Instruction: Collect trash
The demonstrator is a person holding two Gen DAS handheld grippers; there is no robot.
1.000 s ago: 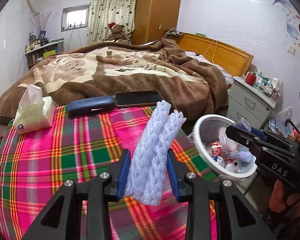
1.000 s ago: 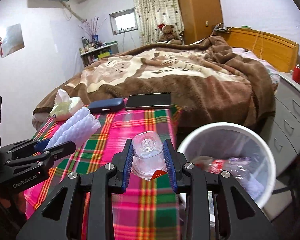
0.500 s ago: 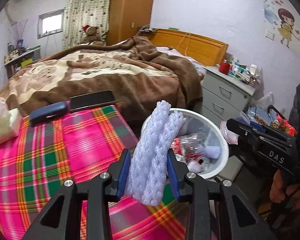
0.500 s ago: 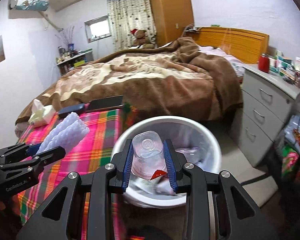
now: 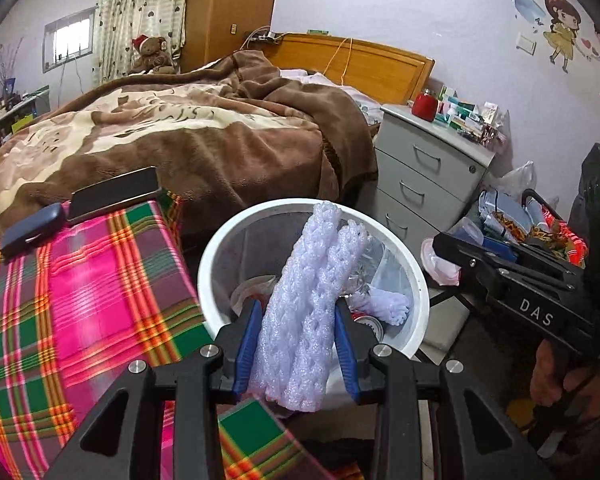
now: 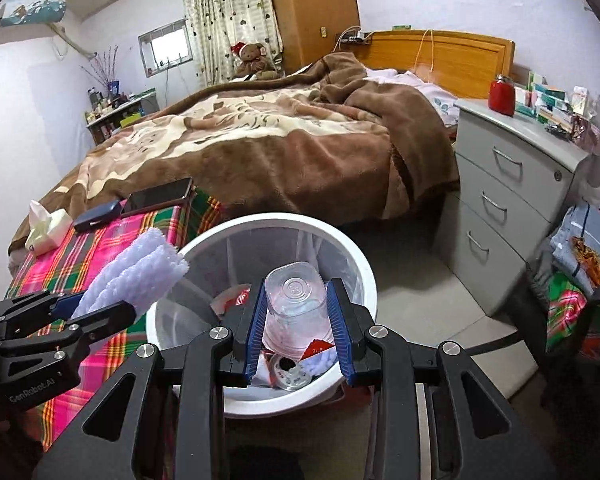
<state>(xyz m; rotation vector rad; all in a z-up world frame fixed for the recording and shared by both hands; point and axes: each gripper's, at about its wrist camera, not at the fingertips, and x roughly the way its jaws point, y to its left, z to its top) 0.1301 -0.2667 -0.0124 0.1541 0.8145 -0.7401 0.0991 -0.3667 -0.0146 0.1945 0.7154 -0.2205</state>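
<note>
My left gripper [image 5: 296, 344] is shut on a white foam fruit net [image 5: 308, 300], holding it above the white trash bin [image 5: 220, 248]. The right wrist view shows that same net [image 6: 136, 276] at the bin's left rim. My right gripper [image 6: 298, 328] is shut on a clear plastic cup [image 6: 296, 308] with a bit of red label, hanging over the bin's [image 6: 356, 264] open mouth. Inside the bin lie a can, another foam net and crumpled wrappers. In the left wrist view the right gripper [image 5: 444, 244] appears from the side, just right of the bin.
A pink and green plaid table [image 5: 80, 300] stands left of the bin, with a dark phone [image 5: 112, 194], a blue case [image 5: 32, 226] and a tissue pack [image 6: 46, 226] at its far edge. Behind it is a bed [image 5: 180, 136]. A grey drawer chest [image 5: 424, 172] and bags stand at the right.
Both grippers have swung right from over the table to above the bin, still gripping the foam net and the cup. The bin now fills the middle of both views.
</note>
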